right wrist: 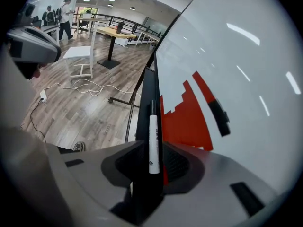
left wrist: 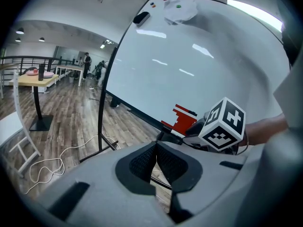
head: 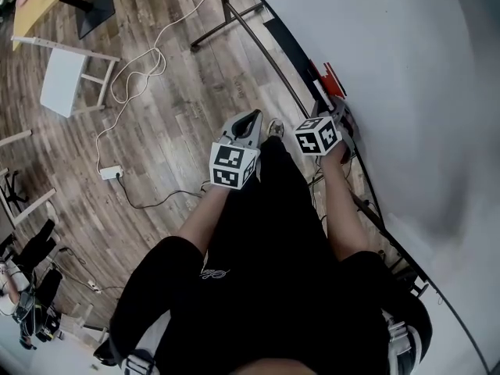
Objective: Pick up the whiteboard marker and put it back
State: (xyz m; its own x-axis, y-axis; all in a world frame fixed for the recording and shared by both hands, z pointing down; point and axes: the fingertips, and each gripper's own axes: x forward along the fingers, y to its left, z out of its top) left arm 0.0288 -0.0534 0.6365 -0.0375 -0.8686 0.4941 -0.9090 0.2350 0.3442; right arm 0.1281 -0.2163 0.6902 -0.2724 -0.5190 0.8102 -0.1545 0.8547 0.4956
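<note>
At far left are the wood floor and a white stool, neither of them part of the job. The left gripper hangs in front of the person, off the board. Its pads meet with nothing between them, so it holds nothing and seems to have no role here. To its right, the right gripper points down at the tray that runs along the foot of the whiteboard. Its jaws stand apart. The marker lies between them, lengthwise along the tray, with its white barrel toward the camera and its dark end away. A gap shows on the marker's left side and the right pad does not seem to press on it, so I judge that it rests on the tray and is not gripped. A red stepped patch sits on the board just right of the marker. On that reading, both the pick-up and the return look done, and the marker is back on the tray. Little is left: draw the right gripper straight back without knocking the marker off the ledge.
</note>
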